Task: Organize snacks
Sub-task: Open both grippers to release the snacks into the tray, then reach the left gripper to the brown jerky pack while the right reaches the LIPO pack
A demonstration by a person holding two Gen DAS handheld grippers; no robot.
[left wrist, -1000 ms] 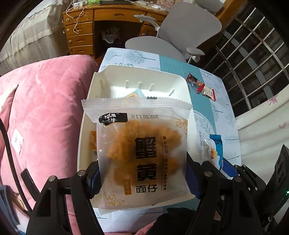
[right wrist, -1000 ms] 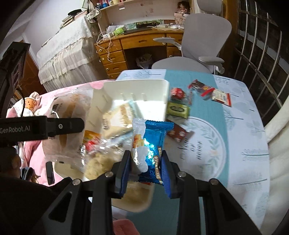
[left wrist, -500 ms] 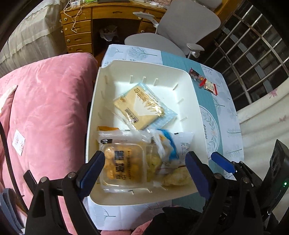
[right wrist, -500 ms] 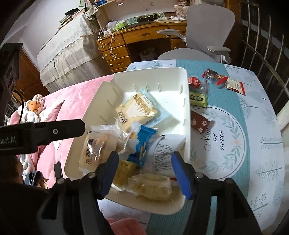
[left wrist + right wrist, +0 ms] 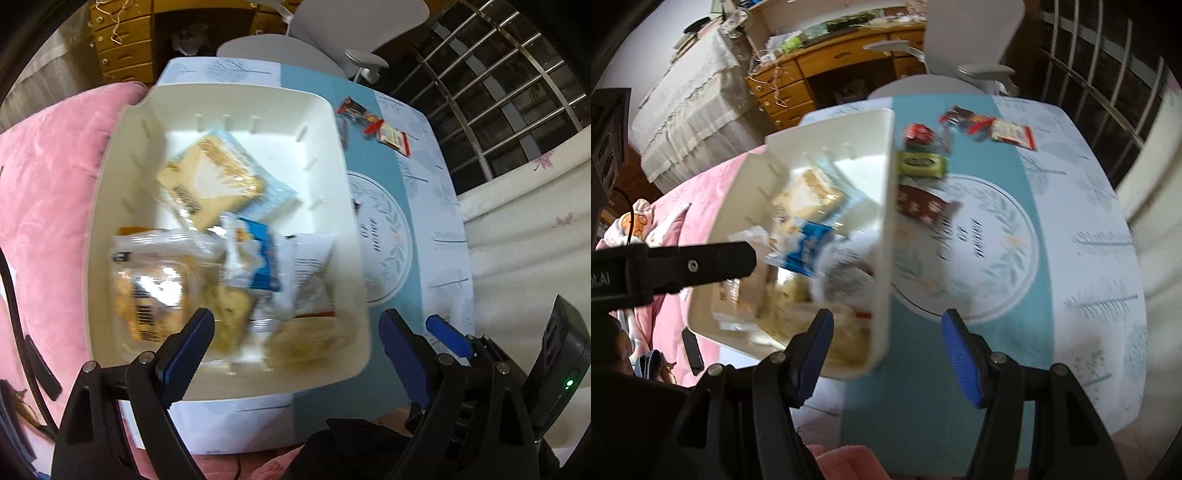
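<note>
Both grippers—left gripper (image 5: 295, 332), right gripper (image 5: 886, 332)—empty, fingers spread; next, reach upper-right table (image 5: 1089, 206) snacks (image 5: 921, 164) beside white bin (image 5: 884, 184).

Bin (image 5: 354, 236) on table (image 5: 439, 236), left part, snack packets (image 5: 229, 236) piled inside. Loose snacks (image 5: 923, 162) on table right of bin. Chair (image 5: 964, 44) behind table, desk (image 5: 827, 62) beyond.

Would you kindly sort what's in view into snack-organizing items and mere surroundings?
Job: white bin holding packets, blue packet, green packet, brown packet, red-white packet on table.
Surroundings: pink cushion, office chair, wooden desk.
</note>
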